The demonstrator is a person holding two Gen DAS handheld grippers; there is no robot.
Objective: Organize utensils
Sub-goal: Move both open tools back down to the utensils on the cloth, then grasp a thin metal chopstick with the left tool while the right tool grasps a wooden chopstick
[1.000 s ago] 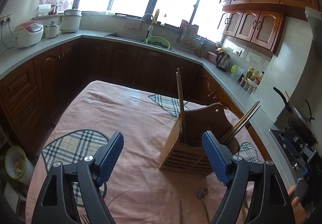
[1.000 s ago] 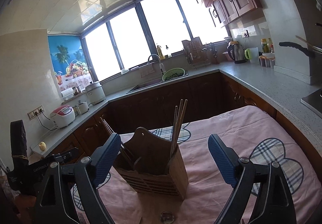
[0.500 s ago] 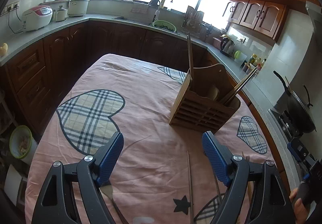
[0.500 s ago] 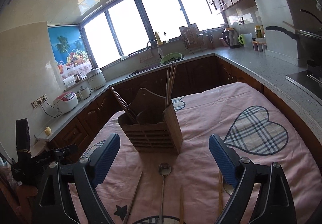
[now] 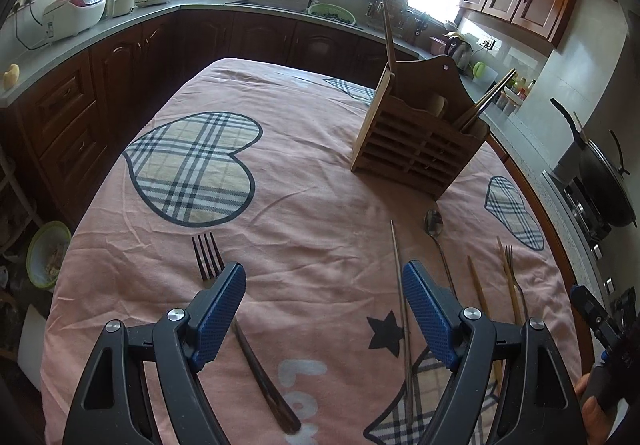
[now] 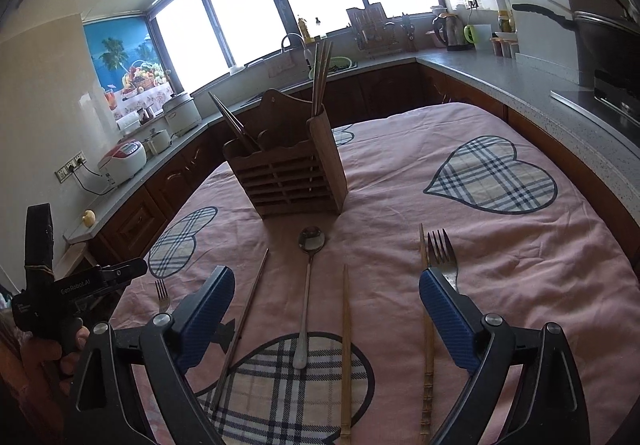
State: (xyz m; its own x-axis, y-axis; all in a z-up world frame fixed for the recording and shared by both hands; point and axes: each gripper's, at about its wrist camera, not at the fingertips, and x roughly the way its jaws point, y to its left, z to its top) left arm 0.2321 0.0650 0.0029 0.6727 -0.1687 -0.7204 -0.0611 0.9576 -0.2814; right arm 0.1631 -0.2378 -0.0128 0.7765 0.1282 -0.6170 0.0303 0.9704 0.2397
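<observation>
Lying loose on the pink tablecloth (image 6: 520,265) — spoon (image 6: 308,285), chopsticks (image 6: 346,345) and two forks (image 6: 440,253) (image 5: 208,257) sit just before the wooden caddy (image 6: 288,177), which already holds upright chopsticks. Both the left gripper (image 5: 324,309) and the right gripper (image 6: 324,309) hover with jaws wide, holding nothing. Risks, as judged: thin, flat utensils may slip or snag the wrinkled cloth; a careless insertion may tip the caddy. Open cloth remains to either side; the table edge and counter (image 6: 540,85) lie close on the right
</observation>
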